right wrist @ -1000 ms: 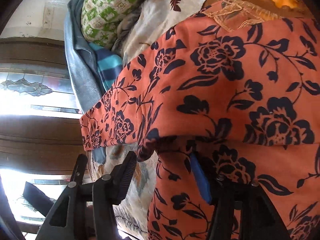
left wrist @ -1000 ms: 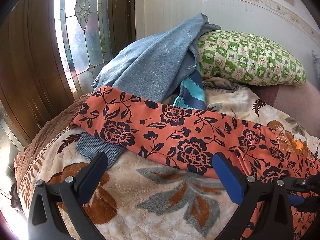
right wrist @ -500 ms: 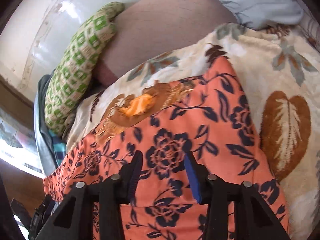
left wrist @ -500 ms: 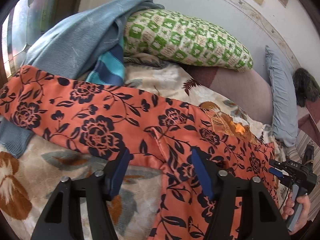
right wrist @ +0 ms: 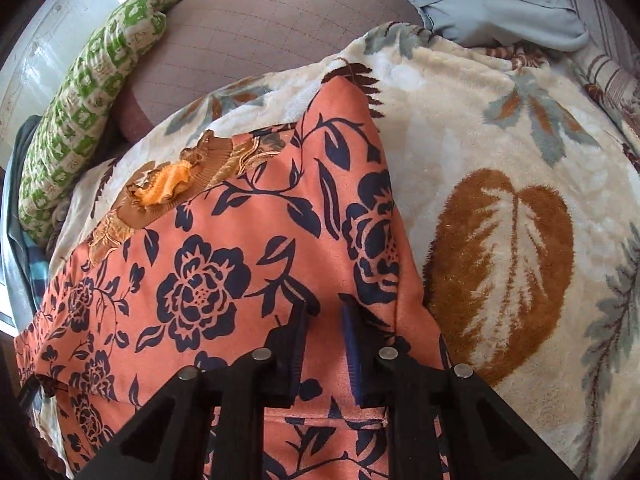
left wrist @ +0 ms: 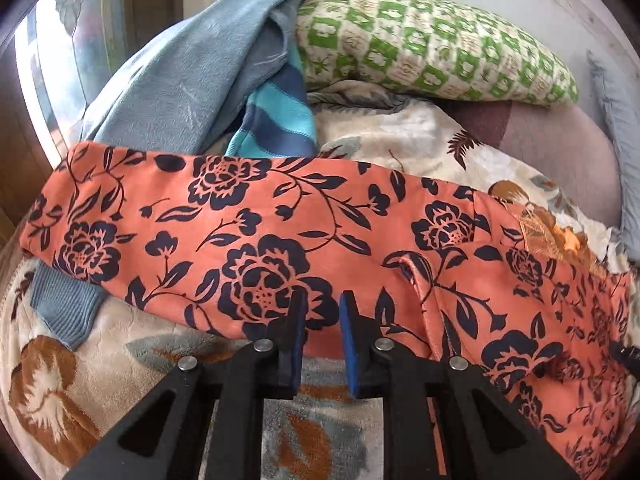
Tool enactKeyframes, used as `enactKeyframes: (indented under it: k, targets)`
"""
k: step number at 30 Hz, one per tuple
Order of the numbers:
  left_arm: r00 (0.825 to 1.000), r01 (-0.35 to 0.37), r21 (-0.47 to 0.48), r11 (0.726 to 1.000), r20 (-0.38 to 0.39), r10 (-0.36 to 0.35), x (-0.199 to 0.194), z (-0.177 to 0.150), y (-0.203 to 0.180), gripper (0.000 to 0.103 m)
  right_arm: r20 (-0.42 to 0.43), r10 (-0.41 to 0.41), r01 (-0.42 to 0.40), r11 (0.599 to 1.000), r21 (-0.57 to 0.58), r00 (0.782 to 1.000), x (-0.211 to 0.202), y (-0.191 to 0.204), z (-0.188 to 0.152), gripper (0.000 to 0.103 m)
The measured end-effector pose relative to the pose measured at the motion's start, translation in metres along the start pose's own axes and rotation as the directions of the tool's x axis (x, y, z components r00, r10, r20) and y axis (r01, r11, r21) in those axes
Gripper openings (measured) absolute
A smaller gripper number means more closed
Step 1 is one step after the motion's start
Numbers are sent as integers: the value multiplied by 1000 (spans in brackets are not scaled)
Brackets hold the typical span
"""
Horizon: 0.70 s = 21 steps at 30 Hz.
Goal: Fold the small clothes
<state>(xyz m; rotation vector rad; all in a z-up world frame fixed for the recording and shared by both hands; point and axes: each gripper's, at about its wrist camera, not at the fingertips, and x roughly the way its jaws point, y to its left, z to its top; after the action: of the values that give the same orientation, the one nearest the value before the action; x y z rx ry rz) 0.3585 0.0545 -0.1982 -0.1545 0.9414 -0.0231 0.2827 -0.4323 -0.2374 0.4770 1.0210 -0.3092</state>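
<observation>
An orange garment with a dark floral print (left wrist: 280, 224) lies spread across a plush leaf-patterned blanket (left wrist: 100, 364) on a bed. My left gripper (left wrist: 322, 312) is nearly closed, its jaws pinching the garment's near edge around the middle of one long leg. In the right wrist view the same garment (right wrist: 224, 264) fills the left half, its gathered waistband (right wrist: 168, 184) at the far side. My right gripper (right wrist: 324, 320) is nearly closed on the fabric near the garment's right edge.
A blue-grey garment (left wrist: 180, 80) and a teal striped cloth (left wrist: 276, 120) are piled behind the orange one. A green-patterned pillow (left wrist: 432, 44) lies against the wall. A grey-blue pillow (right wrist: 488, 0) lies at the far right. A window and wooden frame stand left.
Both grippers have narrowed from wide open to nearly closed onto the orange garment. The left gripper swung back left along the leg; the right stayed near the right edge.
</observation>
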Motion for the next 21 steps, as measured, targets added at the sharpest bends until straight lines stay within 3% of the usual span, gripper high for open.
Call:
enactKeyframes:
  k: [2,3,5,8,10,11,13,14,17,19,20,21]
  targets:
    - [994,94,-77,993,-50,-98,0,3,13,18,4,-23,23,1000,5,1000,-4,2,-1,20]
    - [990,121,-104,987,-60,-128,-2,3,17,17,0,-20,20,1000,5,1000,-9,6,-1,25]
    - [987,139,-120,983,-61,-147,-6,2,20,21,2,61,-61,998,-34,998,-17,33,-8,25]
    - [970,227,-109,968,-67,-235,-11,-3,9,38,36,84,-77,982,-174,996,-37,76,-11,25]
    - [940,326,-93,941,-77,-333,-14,-6,-2,40,41,136,-123,964,-234,990,-46,102,-14,25]
    - [916,386,-79,919,-84,-392,-17,-7,-9,40,36,178,-163,955,-249,983,-49,112,-15,25]
    - [849,513,-36,858,-126,-513,-21,-9,-27,40,23,230,-216,940,-265,973,-47,136,-21,26]
    - [820,557,-15,830,-149,-553,-22,-11,-36,40,15,241,-229,936,-267,970,-45,141,-23,27]
    - [766,624,23,781,-215,-605,-21,-20,-57,40,-2,237,-227,932,-281,972,-38,153,-38,27]
    - [752,627,-1,779,-258,-606,-10,-24,-63,40,-21,223,-221,936,-274,974,-28,158,-47,27]
    - [757,616,-10,788,-271,-595,-5,-27,-65,40,-35,217,-219,940,-263,975,-19,158,-48,27]
    - [773,592,-6,806,-276,-571,1,-26,-66,40,-42,209,-213,944,-252,977,-13,154,-51,27]
